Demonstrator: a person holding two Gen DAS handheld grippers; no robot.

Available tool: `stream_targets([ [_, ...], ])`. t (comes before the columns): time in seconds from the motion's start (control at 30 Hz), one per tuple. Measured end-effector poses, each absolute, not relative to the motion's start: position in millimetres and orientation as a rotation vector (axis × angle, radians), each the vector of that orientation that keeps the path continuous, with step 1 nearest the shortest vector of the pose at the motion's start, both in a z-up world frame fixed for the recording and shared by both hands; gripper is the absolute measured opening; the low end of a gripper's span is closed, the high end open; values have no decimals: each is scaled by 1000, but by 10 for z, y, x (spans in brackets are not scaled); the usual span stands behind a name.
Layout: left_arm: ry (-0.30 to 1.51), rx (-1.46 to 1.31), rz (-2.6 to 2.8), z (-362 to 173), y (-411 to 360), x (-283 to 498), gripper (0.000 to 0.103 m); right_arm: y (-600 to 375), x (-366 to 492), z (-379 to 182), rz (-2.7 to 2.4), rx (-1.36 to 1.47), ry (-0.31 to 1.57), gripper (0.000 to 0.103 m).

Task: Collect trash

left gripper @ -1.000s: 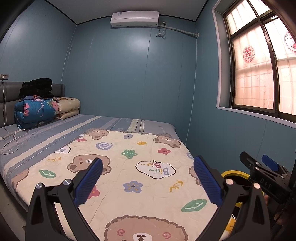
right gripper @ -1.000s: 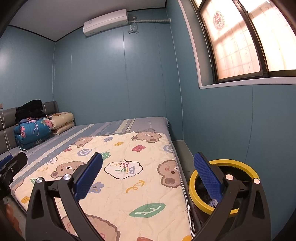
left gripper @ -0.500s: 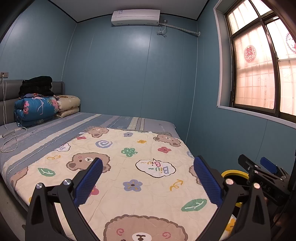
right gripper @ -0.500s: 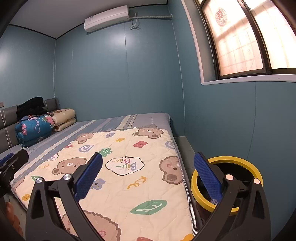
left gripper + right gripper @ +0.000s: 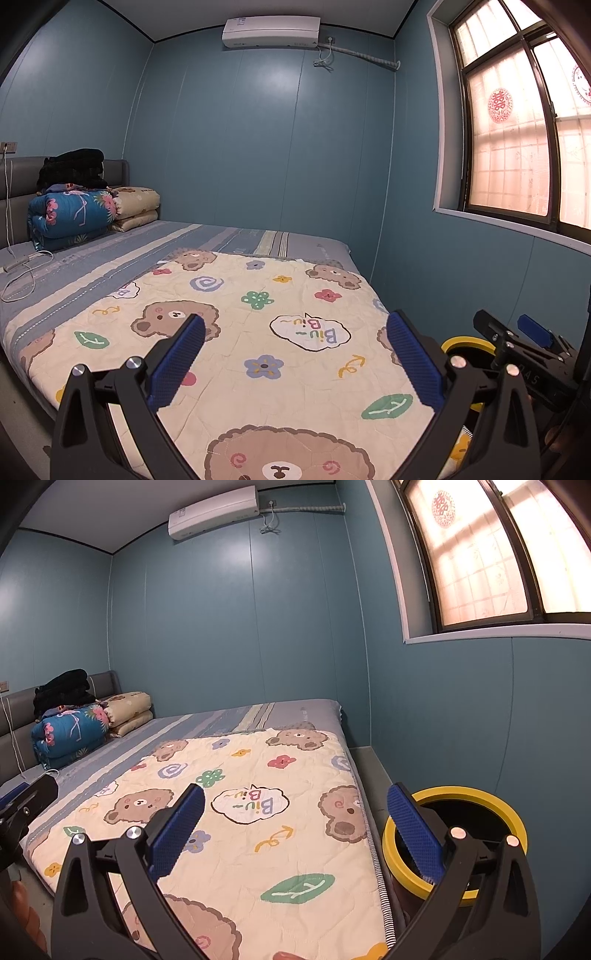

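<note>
Both tools idle. Left gripper (image 5: 295,354), black frame with blue ribbed pads, has its jaws spread wide with nothing between them, hovering over the foot end of the bed.

Left to right in the left wrist view: white charger cable (image 5: 22,273) loops on the striped grey-blue sheet (image 5: 122,254) near the grey padded headboard (image 5: 14,184). Beside it a rolled blue floral quilt (image 5: 70,218) with a black garment (image 5: 74,166) piled on top, touching a folded beige blanket (image 5: 136,210). Centre: cream quilted cover with bear and flower print (image 5: 266,332) lying flat over the lower bed. White wall-mounted air conditioner (image 5: 271,31) high on the blue back wall. Window with dark frame (image 5: 517,129) on the right wall.

Right gripper (image 5: 295,834), same build, is also fully spread and empty, held over the bed's right edge. Round black bin with yellow rim (image 5: 476,794) stands on the floor in the gap between bed and right wall, partly behind the right-hand pad. Inside of the bin is dark; contents can't be made out. No loose trash discernible on the cover.
</note>
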State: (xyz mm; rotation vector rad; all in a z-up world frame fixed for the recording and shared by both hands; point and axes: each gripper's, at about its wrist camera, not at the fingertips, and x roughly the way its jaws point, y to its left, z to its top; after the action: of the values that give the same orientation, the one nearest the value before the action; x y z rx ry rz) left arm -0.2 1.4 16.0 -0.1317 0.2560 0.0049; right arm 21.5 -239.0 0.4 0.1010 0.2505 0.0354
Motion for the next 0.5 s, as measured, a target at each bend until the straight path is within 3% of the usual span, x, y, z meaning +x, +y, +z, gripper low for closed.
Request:
stream_targets([
  [0.5, 261, -131, 1, 152, 13, 14, 95, -2443, 250, -31, 35, 112, 268, 95],
])
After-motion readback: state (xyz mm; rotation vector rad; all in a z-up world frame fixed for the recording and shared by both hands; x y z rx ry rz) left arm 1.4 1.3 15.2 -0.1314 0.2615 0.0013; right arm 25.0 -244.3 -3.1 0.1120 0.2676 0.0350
